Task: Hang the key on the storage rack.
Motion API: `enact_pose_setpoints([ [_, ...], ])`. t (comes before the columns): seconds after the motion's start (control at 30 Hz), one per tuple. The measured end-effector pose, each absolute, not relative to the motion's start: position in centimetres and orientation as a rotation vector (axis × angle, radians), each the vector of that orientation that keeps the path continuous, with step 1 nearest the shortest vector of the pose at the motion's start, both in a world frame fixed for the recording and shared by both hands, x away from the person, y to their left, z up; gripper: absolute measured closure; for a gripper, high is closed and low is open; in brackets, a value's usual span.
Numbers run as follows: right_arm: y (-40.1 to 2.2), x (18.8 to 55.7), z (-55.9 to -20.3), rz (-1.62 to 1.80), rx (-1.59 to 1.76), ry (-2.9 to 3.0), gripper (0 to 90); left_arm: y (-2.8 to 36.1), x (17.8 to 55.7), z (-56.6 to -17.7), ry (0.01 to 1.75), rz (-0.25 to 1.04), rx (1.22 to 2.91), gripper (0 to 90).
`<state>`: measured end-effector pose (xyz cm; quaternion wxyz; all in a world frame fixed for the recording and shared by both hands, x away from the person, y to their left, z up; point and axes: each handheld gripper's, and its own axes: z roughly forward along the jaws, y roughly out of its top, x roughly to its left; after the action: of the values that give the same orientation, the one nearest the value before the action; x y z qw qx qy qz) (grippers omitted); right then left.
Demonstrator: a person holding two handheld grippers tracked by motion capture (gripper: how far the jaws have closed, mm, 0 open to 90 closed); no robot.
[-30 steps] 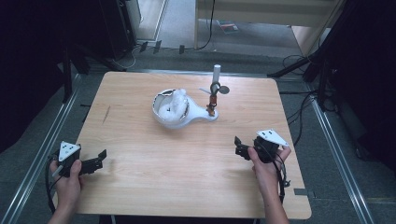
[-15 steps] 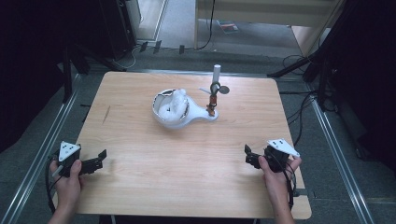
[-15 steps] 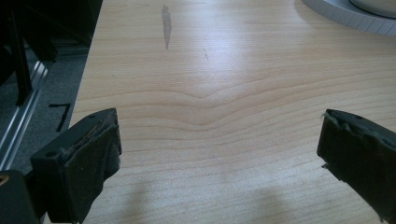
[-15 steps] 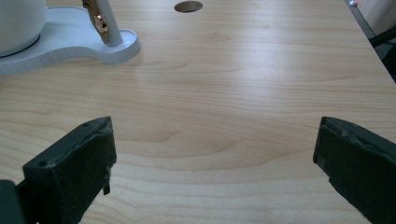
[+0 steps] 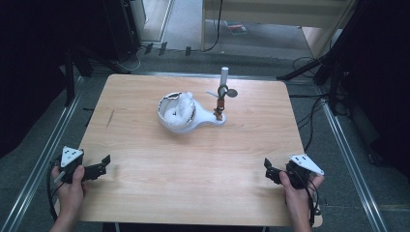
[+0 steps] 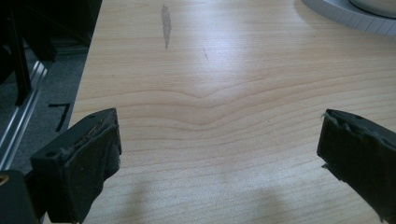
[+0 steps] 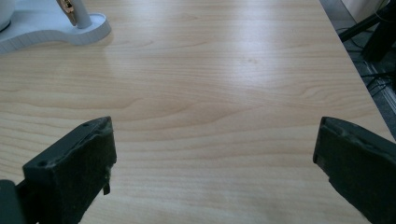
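A white stand [image 5: 191,123] sits at the middle of the table, toward the far side. Its round bowl part holds a crumpled white lump [image 5: 180,105], and an upright post [image 5: 222,94] with a brown fitting rises from its narrow right end. My left gripper [image 5: 103,165] rests at the near left corner, open and holding nothing, its jaws wide apart over bare wood [image 6: 219,135]. Near the front right corner my right gripper [image 5: 269,171] is also open and holds nothing [image 7: 215,140]. The stand's rim [image 6: 345,14] and its narrow end [image 7: 56,28] appear far ahead of the jaws.
The wooden table [image 5: 203,193] has a short dark streak [image 5: 109,118] on its left part. Metal rails [image 5: 43,159] run along both sides, with cables [image 5: 309,116] on the floor to the right and dark equipment behind.
My right gripper has drawn back toward the near edge and a little to the right. The left gripper and the stand have stayed still.
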<state>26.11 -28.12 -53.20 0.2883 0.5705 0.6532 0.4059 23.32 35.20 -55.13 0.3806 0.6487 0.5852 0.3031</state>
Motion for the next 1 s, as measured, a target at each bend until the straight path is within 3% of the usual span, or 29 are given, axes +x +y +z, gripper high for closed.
enact_pose_setpoints([
  [1.0, -35.0, 21.4, -54.6, 1.065, 1.637, 1.612, 0.0, 35.2, 23.3, -55.1, 1.498, 0.769, 1.651, 0.4],
])
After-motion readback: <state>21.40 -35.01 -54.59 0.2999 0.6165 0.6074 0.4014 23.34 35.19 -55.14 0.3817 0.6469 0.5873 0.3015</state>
